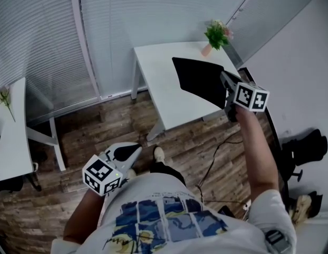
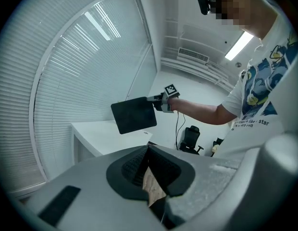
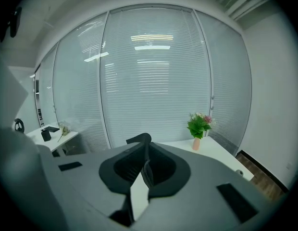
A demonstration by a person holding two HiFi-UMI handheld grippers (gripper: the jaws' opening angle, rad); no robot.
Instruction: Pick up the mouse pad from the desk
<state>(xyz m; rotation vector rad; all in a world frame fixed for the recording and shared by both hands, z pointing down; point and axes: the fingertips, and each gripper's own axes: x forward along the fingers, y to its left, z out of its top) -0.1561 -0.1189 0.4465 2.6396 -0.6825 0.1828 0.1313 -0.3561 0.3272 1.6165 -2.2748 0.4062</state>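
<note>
Tilting above the desk (image 1: 155, 70), the mouse pad (image 1: 199, 79) is black, thin, rectangular.

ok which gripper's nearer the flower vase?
Right. The right gripper holds the mouse pad over the desk, near the flower vase; the left gripper is back over the floor.

Black mouse pad (image 1: 200, 81) tilted, aloft above desk (image 1: 156, 70)

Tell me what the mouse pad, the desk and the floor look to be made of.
Mouse pad: a thin black sheet with a matte face, likely rubber or fabric-faced foam. Held by one edge, it stays nearly flat.
Desk: a smooth, plain white top with no visible grain, probably laminate or painted board.
Floor: brown planks with visible grain and seams, either wood or wood-look laminate.
</note>
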